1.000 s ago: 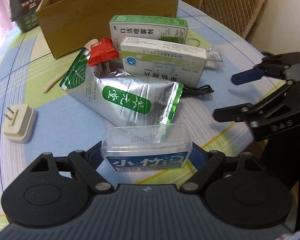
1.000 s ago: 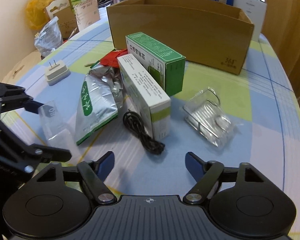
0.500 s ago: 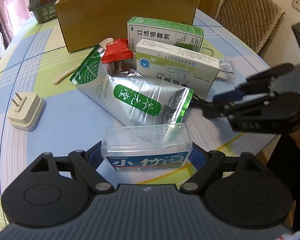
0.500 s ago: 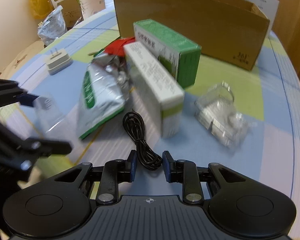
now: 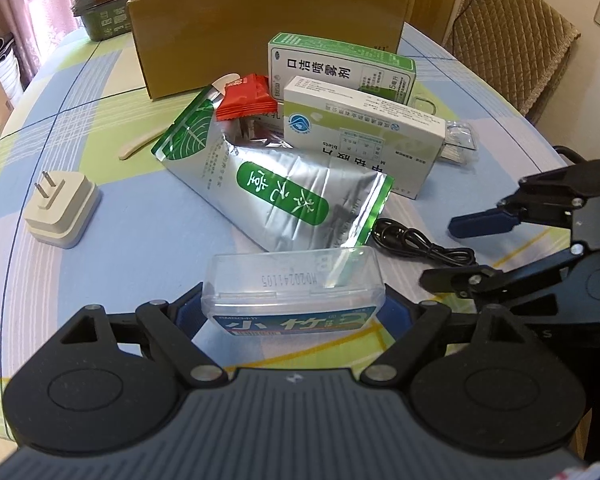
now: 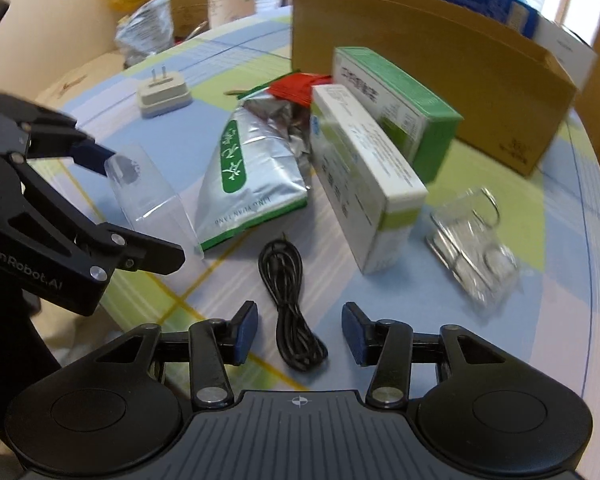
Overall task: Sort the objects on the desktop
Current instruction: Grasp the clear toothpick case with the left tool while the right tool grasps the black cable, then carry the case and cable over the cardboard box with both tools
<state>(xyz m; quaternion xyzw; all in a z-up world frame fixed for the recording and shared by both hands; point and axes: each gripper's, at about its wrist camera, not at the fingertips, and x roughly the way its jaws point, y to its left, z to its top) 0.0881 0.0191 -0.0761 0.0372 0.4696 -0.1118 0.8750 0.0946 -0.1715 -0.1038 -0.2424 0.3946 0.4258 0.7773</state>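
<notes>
My left gripper [image 5: 293, 312] is shut on a clear plastic case [image 5: 292, 286] with a blue label, held above the table's near edge; the case also shows in the right wrist view [image 6: 152, 196]. My right gripper [image 6: 299, 332] is open, its pads either side of a coiled black cable [image 6: 288, 300] lying on the table. The cable also shows in the left wrist view [image 5: 416, 242]. A silver and green foil pouch [image 5: 276, 192], a white medicine box [image 5: 360, 132], a green box [image 5: 340, 66] and a red packet [image 5: 246, 96] lie in a pile.
An open cardboard box [image 5: 260, 20] stands behind the pile. A white plug adapter [image 5: 60, 208] lies at the left. A clear packet with metal rings [image 6: 472, 248] lies right of the white box. A chair [image 5: 508, 40] stands beyond the table.
My right gripper opened wide again after narrowing half a second ago, and now brackets the black cable. My left gripper keeps its hold on the clear case and has drawn back slightly.
</notes>
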